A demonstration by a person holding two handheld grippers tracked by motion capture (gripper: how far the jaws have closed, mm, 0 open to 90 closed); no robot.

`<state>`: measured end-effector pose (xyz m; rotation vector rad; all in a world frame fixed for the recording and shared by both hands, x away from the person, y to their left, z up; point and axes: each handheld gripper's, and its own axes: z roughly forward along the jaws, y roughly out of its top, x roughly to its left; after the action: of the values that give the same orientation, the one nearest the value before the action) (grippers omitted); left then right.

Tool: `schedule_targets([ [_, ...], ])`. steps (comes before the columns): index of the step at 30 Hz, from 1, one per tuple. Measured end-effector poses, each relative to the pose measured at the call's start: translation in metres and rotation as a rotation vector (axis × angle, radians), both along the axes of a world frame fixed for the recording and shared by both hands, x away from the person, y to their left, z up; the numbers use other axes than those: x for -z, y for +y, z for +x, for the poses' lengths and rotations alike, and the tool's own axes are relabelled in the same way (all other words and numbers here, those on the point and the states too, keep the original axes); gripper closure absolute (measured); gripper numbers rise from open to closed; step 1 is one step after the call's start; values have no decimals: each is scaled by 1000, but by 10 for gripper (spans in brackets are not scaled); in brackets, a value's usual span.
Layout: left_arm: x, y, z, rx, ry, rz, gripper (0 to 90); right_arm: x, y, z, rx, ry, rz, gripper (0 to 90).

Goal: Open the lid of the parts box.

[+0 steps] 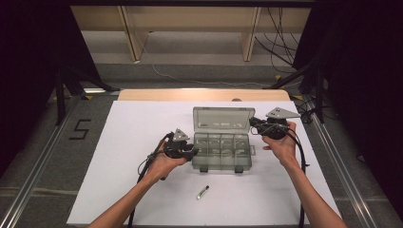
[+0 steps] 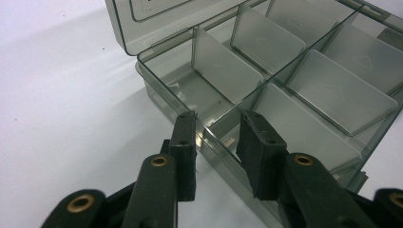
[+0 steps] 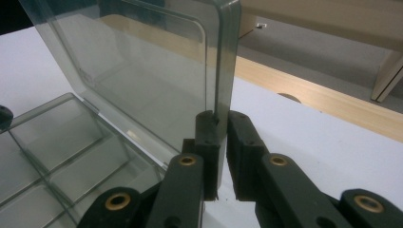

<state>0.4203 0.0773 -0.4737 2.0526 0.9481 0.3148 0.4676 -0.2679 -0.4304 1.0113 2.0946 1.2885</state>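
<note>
Now, step: opening the smoky clear plastic compartment box (image 1: 221,151).
Right hand-held gripper (image 3: 223,118): clamped on its raised lid (image 3: 142,76) edge.
Left hand-held gripper (image 2: 216,126): jaws apart, straddling the box's left wall.
Next: judged, releasing the lid, then fetching the small cylinder (image 1: 203,192) on the white table (image 1: 133,142).

The setting is a laboratory recording station, not a home or shop. A table (image 1: 142,199) covered in plain white sheet stands under the two hand-held grippers, with a bare wooden edge (image 1: 204,94) exposed beyond them. Metal floor rails (image 1: 33,175) run along both sides of the table, outboard of each gripper. A number 5 (image 1: 79,128) is taped on the grey carpet to the left of the left gripper. Black curtains (image 1: 28,71) flank the area. Loose cables (image 1: 278,38) and light wooden frame legs (image 1: 249,33) occupy the floor farther ahead.
</note>
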Motion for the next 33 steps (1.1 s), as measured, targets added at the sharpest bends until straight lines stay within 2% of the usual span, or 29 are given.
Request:
schedule_targets([
  [4, 0, 0, 0, 5, -2, 0, 676, -1, 0, 4, 15, 10, -9, 843],
  [9, 0, 0, -1, -4, 0, -2, 677, 1, 1, 11, 42, 22, 28, 845],
  [12, 0, 0, -1, -7, 0, -3, 677, 1, 2, 13, 44, 25, 25, 845],
  [13, 0, 0, -1, 2, 0, -2, 676, 0, 2, 15, 48, 31, 8, 845],
  [15, 0, 0, -1, 2, -1, -3, 676, 0, 3, 15, 47, 44, 23, 845],
  [16, 0, 0, -1, 2, -1, -2, 676, 0, 2, 17, 48, 35, 14, 845],
  [17, 0, 0, -1, 4, -2, -1, 676, 0, 2, 19, 49, 58, 21, 844],
  [23, 0, 0, -1, -5, 0, -1, 675, -1, 3, 25, 56, 71, 21, 843],
  [24, 0, 0, -1, -4, 0, -2, 675, -3, 3, 26, 64, 96, -1, 842],
  [25, 0, 0, -1, -2, -3, -3, 676, -2, 4, 30, 59, 97, 15, 841],
  [29, 0, 1, -1, 0, -4, -1, 675, -3, 4, 34, 64, 126, 23, 839],
  [33, 0, 1, -1, 1, -2, -2, 674, -5, 8, 41, 77, 152, -11, 831],
])
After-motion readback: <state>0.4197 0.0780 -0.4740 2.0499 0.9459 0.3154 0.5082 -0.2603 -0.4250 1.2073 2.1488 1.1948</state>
